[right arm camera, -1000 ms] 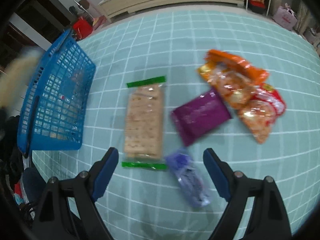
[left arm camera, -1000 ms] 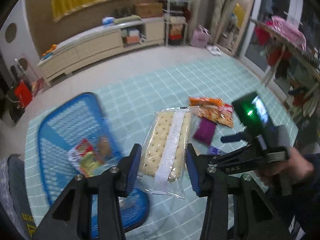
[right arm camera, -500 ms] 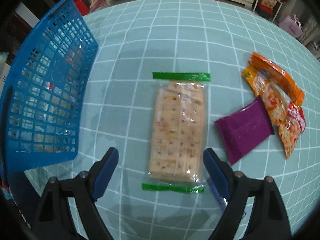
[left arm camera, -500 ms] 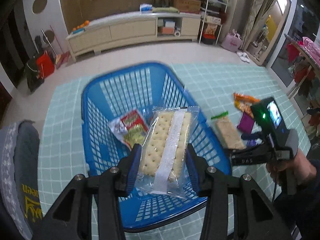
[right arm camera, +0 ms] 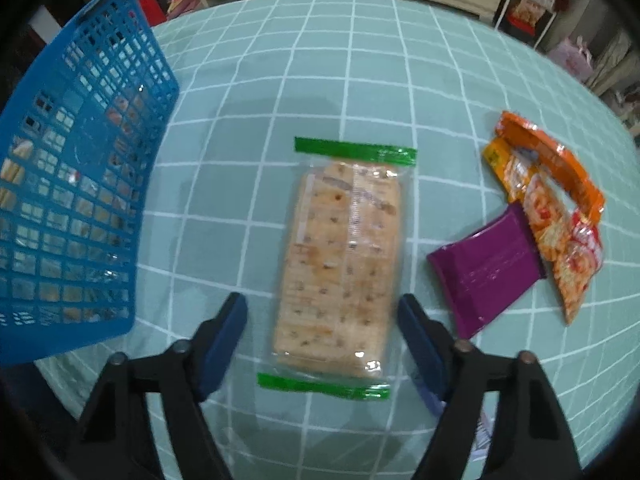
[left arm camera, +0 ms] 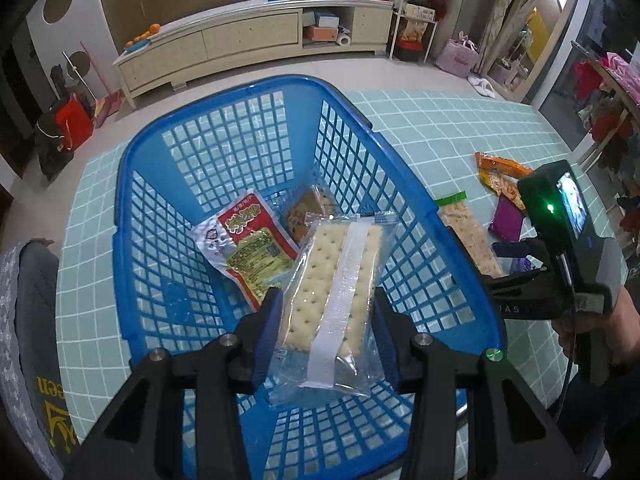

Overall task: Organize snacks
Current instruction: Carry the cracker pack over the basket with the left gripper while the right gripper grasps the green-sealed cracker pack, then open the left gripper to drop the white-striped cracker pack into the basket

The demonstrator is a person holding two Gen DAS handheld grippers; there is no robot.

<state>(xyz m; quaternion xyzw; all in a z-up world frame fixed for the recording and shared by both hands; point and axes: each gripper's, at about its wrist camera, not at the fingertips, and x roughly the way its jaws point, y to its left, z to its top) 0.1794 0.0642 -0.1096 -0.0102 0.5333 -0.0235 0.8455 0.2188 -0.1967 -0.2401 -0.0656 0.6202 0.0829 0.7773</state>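
Observation:
My left gripper [left arm camera: 328,316] is shut on a clear pack of white crackers [left arm camera: 336,280] and holds it over the blue basket [left arm camera: 152,240]. A red and green snack pack [left arm camera: 244,240] and a brown one [left arm camera: 308,208] lie inside the basket. My right gripper [right arm camera: 324,320] is open, its fingers either side of a green-edged cracker pack [right arm camera: 340,252] that lies flat on the teal checked cloth [right arm camera: 320,60]. The basket's side wall [right arm camera: 76,184] stands to its left.
A purple pack [right arm camera: 484,272] and orange and red snack bags [right arm camera: 548,196] lie right of the green-edged pack. A small purple packet is partly hidden under the right finger [right arm camera: 424,348]. A low cabinet [left arm camera: 248,40] stands beyond the table.
My left gripper carried the white cracker pack leftwards from above the cloth to over the basket. My right gripper moved in until its open fingers flank the green-edged pack.

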